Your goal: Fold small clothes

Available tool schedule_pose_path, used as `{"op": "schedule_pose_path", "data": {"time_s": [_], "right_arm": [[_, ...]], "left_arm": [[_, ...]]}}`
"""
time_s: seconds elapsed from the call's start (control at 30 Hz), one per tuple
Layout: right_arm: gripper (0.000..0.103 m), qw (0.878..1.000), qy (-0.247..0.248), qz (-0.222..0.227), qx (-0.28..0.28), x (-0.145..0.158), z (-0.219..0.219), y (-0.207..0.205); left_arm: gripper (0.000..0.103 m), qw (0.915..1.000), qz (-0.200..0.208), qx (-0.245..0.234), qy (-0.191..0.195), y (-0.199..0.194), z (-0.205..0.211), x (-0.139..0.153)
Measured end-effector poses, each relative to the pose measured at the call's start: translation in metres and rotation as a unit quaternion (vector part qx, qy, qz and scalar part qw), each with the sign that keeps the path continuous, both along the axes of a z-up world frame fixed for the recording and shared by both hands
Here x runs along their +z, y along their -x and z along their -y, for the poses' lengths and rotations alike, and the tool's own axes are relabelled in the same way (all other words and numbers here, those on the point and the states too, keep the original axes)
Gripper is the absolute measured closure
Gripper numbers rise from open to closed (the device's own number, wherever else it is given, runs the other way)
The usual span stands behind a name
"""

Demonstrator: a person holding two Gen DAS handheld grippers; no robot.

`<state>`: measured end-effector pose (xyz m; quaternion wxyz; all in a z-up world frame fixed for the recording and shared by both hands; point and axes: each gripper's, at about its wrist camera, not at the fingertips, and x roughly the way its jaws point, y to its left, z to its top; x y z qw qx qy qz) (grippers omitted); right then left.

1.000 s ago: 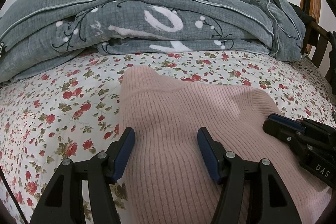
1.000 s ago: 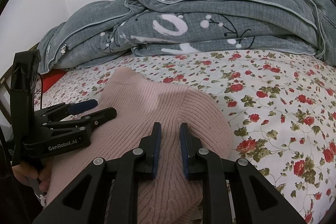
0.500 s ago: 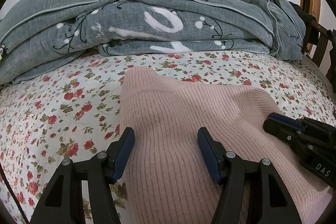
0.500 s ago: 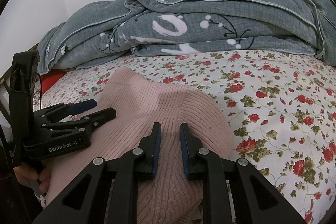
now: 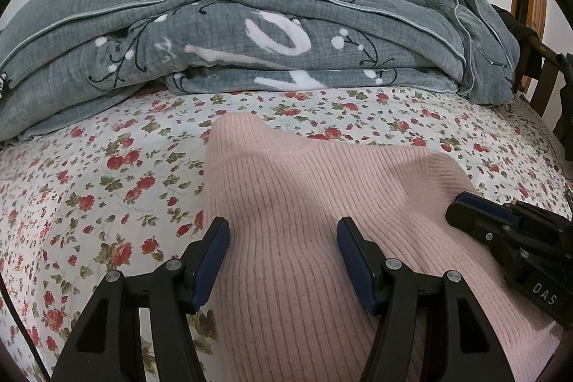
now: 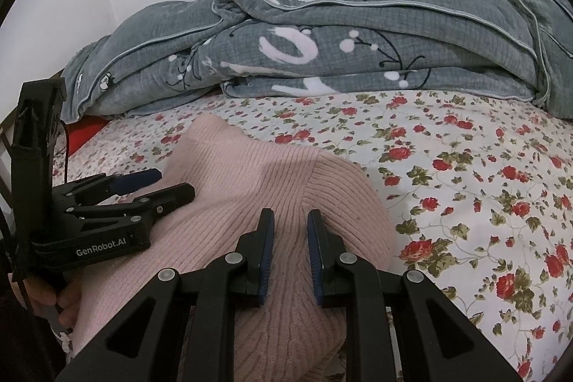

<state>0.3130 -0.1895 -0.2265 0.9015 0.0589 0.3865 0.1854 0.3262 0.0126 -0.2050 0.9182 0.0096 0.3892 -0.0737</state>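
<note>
Lying on the flowered bed sheet, the pink knit garment sits just in front of a heaped grey blanket, its long axis running from the near edge toward that blanket, one peaked corner pointing at it. The left hand-held gripper hovers over the knit with jaws spread, nothing pinched. The right hand-held gripper stands narrowly parted over the knit; whether it grips fabric I cannot tell.
</note>
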Motion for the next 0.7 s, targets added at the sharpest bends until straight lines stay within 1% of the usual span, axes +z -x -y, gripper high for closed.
{"op": "schedule_pose_path", "data": {"time_s": [0.07,0.13,0.2,0.27,0.33,0.37,0.4,0.43,0.47,0.5,0.53,0.6,0.7], "right_arm": [[0.084,1.000,-0.003,-0.002,0.000,0.000,0.001,0.000],[0.084,1.000,-0.012,-0.008,0.000,0.000,0.003,-0.001],[0.084,1.000,-0.017,-0.014,0.000,-0.001,0.004,-0.002],[0.084,1.000,-0.018,-0.020,0.001,0.000,0.005,-0.002],[0.084,1.000,-0.011,-0.028,0.000,0.003,0.005,-0.002],[0.080,1.000,-0.007,-0.030,-0.005,0.007,0.006,0.001],[0.077,1.000,0.005,-0.028,-0.013,0.011,0.007,0.005],[0.070,0.999,0.021,-0.021,-0.022,0.016,0.008,0.012],[0.068,0.999,0.040,-0.011,-0.031,0.020,0.008,0.020],[0.068,0.997,0.060,0.000,-0.038,0.024,0.007,0.031],[0.068,0.997,0.070,0.007,-0.038,0.027,0.007,0.041],[0.068,0.996,0.077,0.015,-0.034,0.031,0.008,0.063],[0.071,0.996,0.075,0.018,-0.035,0.031,0.015,0.083]], "left_arm": [[0.042,1.0000,-0.002,-0.003,0.004,0.000,0.000,0.001],[0.042,0.9997,-0.008,-0.012,0.019,0.000,-0.002,0.001],[0.042,0.9984,-0.018,-0.019,0.050,-0.002,-0.009,0.002],[0.042,0.9974,-0.021,-0.022,0.065,-0.001,-0.011,0.002],[0.043,0.9971,-0.020,-0.025,0.069,0.001,-0.012,0.003],[0.043,0.9970,-0.020,-0.027,0.069,0.002,-0.012,0.004],[0.043,0.9971,-0.021,-0.027,0.069,0.003,-0.013,0.005],[0.042,0.9971,-0.020,-0.027,0.069,0.005,-0.013,0.006],[0.042,0.9971,-0.016,-0.030,0.068,0.008,-0.013,0.008],[0.042,0.9972,-0.014,-0.033,0.066,0.011,-0.014,0.009],[0.042,0.9974,-0.015,-0.032,0.063,0.014,-0.015,0.009],[0.042,0.9978,-0.012,-0.025,0.060,0.028,-0.017,0.013],[0.041,0.9974,-0.012,-0.024,0.067,0.057,-0.020,0.020]]}}
